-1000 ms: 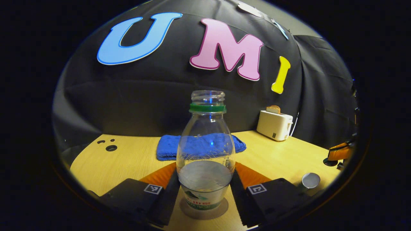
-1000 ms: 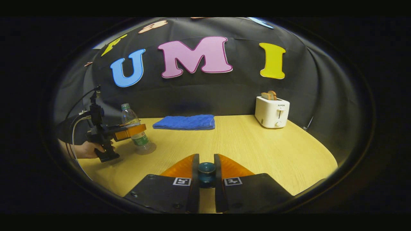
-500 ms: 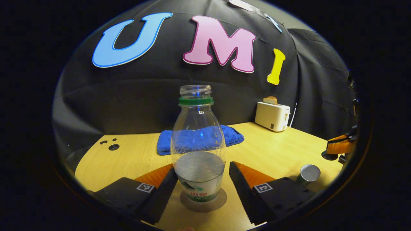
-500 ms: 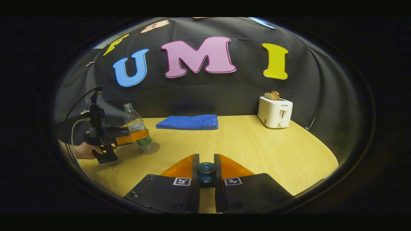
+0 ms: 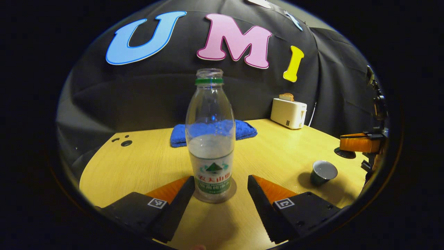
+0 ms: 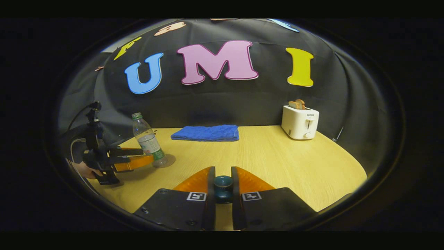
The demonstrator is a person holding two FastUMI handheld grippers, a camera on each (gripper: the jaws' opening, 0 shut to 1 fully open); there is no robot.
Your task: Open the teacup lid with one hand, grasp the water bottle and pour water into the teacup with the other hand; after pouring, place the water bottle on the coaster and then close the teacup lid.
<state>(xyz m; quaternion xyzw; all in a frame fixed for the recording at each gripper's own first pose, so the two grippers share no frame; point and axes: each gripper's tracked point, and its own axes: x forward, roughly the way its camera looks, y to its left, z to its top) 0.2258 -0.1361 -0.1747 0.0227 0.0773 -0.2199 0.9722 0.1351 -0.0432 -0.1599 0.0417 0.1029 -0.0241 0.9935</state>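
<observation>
The clear water bottle [image 5: 210,139], capless and partly full, stands upright on the round coaster [image 5: 215,195]. My left gripper [image 5: 220,178] is open, its fingers set apart on either side just in front of the bottle, not touching it. The grey teacup [image 5: 322,172] sits uncovered at the right. My right gripper [image 6: 223,169] is shut on the dark knob of the teacup lid [image 6: 223,183], held above the table. In the right gripper view the bottle [image 6: 147,139] and left gripper [image 6: 138,158] are at the far left.
A folded blue towel [image 5: 211,132] lies at the back of the wooden table [image 6: 277,159]. A white toaster [image 6: 300,121] with bread stands at the back right. Small holes [image 5: 125,142] mark the table's left end. A hand [image 6: 83,169] holds the left gripper.
My left gripper has let go of the bottle, opened and drawn back; the bottle now stands free on the coaster. The right gripper keeps the lid almost still.
</observation>
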